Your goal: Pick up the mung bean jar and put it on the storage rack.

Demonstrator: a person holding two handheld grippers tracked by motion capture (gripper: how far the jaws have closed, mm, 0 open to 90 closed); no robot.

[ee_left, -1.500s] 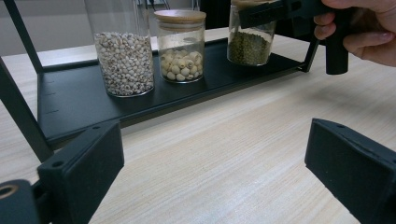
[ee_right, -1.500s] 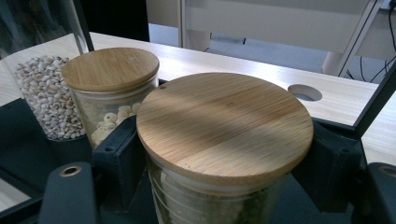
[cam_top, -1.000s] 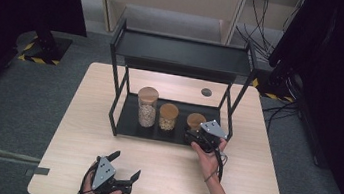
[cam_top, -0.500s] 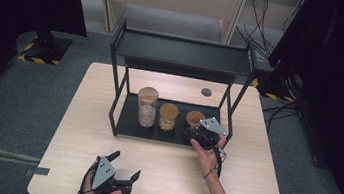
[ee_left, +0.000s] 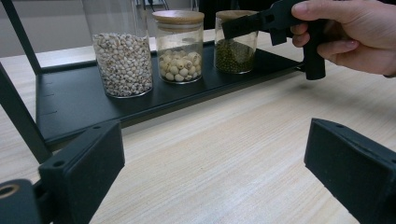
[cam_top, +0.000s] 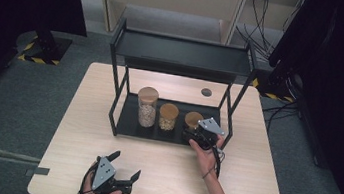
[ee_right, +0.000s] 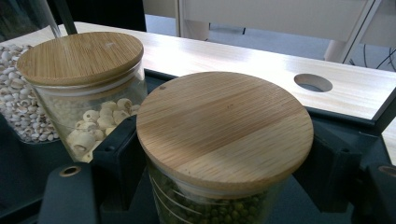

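Right gripper (cam_top: pixel 194 136) clamped on the green-bean jar (ee_right: pixel 219 154).
The jar stands rightmost on the rack's lower shelf (cam_top: pixel 129 121), jaws hugging its glass below the lid, seemingly touching; left gripper (cam_top: pixel 124 179) rests open, near the table's front edge.

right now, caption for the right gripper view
Right gripper shut around the green bean jar on the black shelf.
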